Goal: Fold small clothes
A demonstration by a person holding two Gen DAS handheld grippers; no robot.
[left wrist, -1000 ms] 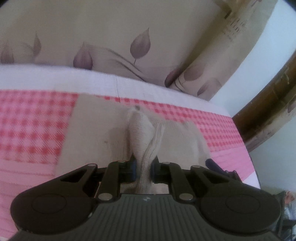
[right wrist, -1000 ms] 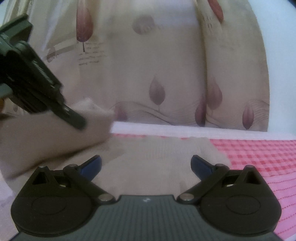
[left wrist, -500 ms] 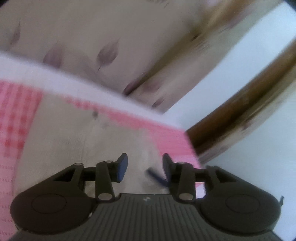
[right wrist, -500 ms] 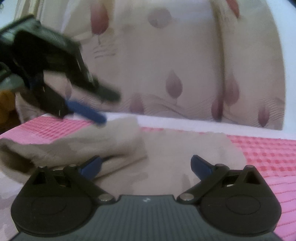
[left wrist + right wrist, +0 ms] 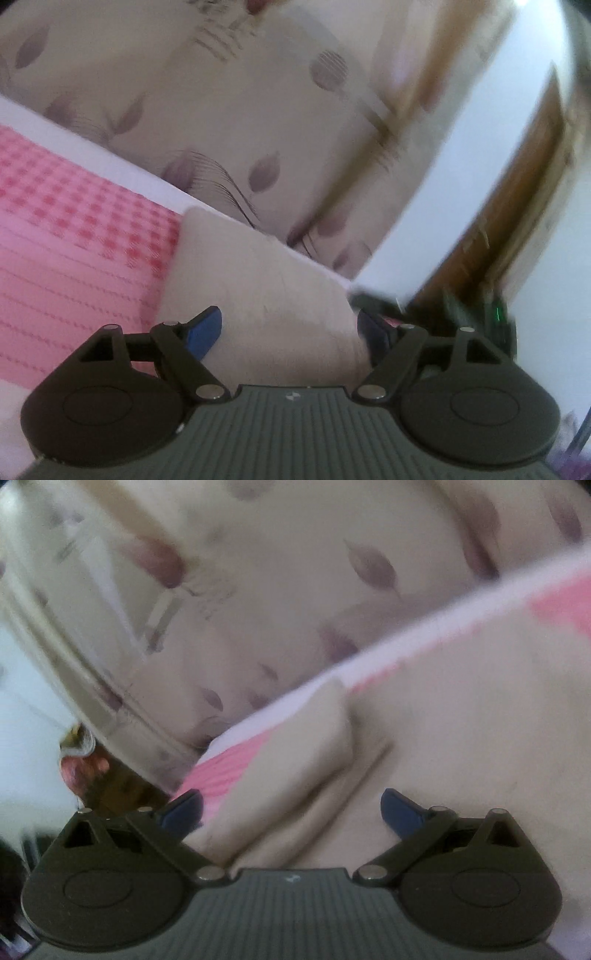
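Observation:
A small beige knit garment lies on the pink checked bed cover. My left gripper is open and empty just above its near part, blue pads either side. In the right wrist view the same garment fills the right and middle, with a folded-over flap at its left end. My right gripper is open and empty, low over the flap and the crease beside it. Both views are tilted and blurred.
A cream curtain with purple leaf print hangs behind the bed's far edge. A white wall and brown wooden frame stand at the right. Dark equipment sits past the bed's right end.
My left gripper let go of the bunched beige cloth and opened wide, then swung right. The cloth now lies folded over. My right gripper tilted and came lower over the flap.

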